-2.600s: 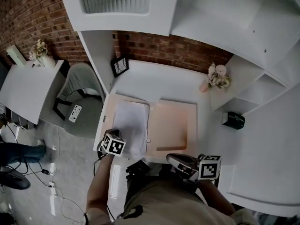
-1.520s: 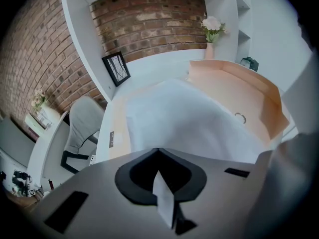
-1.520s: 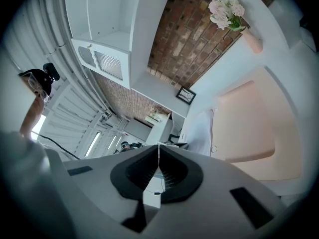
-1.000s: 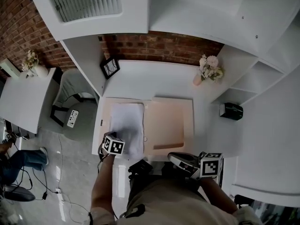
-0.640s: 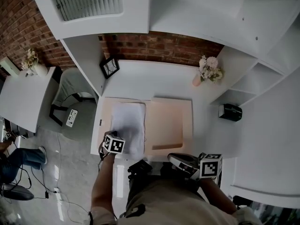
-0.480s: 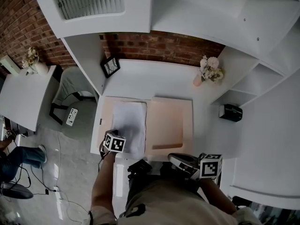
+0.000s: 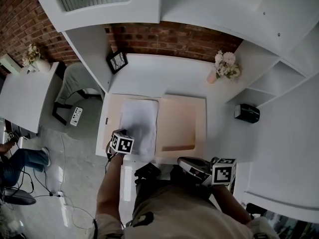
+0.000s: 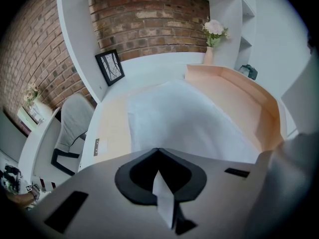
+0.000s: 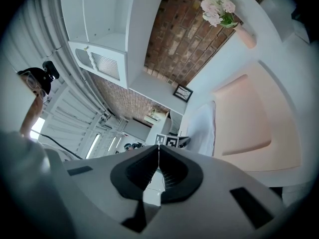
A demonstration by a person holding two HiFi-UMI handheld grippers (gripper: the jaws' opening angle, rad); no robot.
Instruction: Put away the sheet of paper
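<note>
On one folder (image 7: 182, 123) | one sheet of paper (image 7: 140, 123) | left gripper (image 8: 158, 150) pinching

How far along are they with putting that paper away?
Done: the folder lies open with the sheet of paper on its left half. In hand: the left hand-held gripper pinches the sheet's near edge; the right hand-held gripper is shut, empty. Left: probably let go and close the folder.

The right gripper (image 9: 158, 152) fills the lower frame, jaws pressed together. Beyond, at centre right, the sheet of paper (image 9: 205, 126) lies on the peach folder (image 9: 259, 118).
</note>
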